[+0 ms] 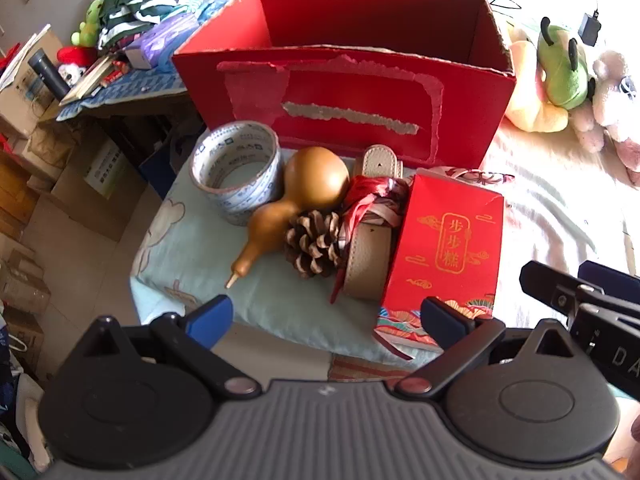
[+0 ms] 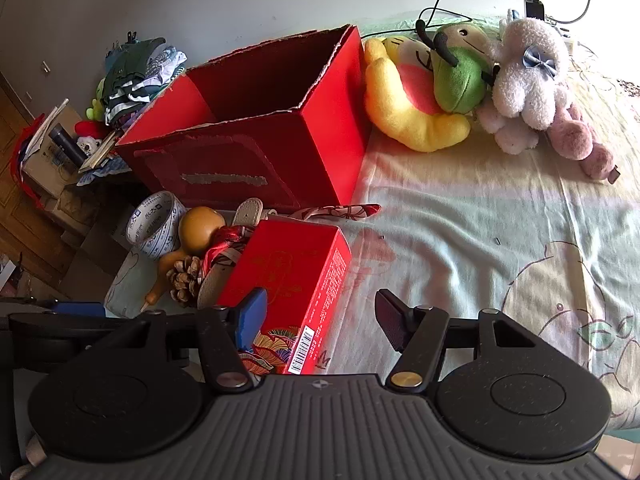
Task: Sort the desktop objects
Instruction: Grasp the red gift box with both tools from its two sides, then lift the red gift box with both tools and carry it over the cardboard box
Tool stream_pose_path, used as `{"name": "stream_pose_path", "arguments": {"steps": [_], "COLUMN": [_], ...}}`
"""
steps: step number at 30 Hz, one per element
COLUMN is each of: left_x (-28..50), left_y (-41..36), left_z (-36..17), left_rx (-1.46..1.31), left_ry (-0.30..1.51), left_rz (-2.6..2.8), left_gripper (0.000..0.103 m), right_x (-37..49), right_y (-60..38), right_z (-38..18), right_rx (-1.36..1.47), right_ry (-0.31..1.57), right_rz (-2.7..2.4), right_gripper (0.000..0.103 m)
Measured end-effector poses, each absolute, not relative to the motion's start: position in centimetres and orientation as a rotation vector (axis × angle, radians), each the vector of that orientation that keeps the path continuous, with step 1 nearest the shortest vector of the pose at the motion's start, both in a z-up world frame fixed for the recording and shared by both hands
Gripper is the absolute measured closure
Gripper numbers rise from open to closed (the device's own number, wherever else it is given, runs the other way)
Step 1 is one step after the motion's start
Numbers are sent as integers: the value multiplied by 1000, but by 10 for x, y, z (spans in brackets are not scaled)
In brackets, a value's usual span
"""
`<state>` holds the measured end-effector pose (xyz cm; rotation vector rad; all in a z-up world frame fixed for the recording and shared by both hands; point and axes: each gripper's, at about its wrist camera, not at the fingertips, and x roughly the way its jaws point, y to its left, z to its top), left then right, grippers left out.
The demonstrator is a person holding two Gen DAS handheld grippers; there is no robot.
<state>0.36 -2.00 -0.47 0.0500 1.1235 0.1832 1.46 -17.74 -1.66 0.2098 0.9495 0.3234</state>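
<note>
A big open red cardboard box stands on the bed. In front of it lie a tape roll, a brown gourd, a pine cone, a beige strap wrapped with red ribbon, and a red gift carton. My left gripper is open, just short of these items. My right gripper is open too, and its fingers straddle the gift carton's near end without closing.
Several plush toys lie right of the box. The pale green sheet spreads to the right. Left of the bed stand cardboard boxes, folded clothes and a cluttered shelf. A charger and cable rest far back.
</note>
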Motion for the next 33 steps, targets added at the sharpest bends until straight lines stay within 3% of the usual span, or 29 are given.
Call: {"name": "stream_pose_path", "arguments": {"steps": [21,28,33], "left_x": [9,19,32], "left_y": [-54,-52,-51], "left_z": [-27,-36,-39], "left_rx": [-46,-84,-109], "left_ry": [1219,1210,1197], "left_rz": [62,-5,-79], "left_gripper": [11,17,16], "right_x": [37,59,73], "right_y": [-226,-217,-201], "right_z": [-45,-51,-57], "right_rx": [342,385,392], "right_ry": [1038,1075,1115], "right_rz": [388,428,459], "right_gripper": [41,41,42]}}
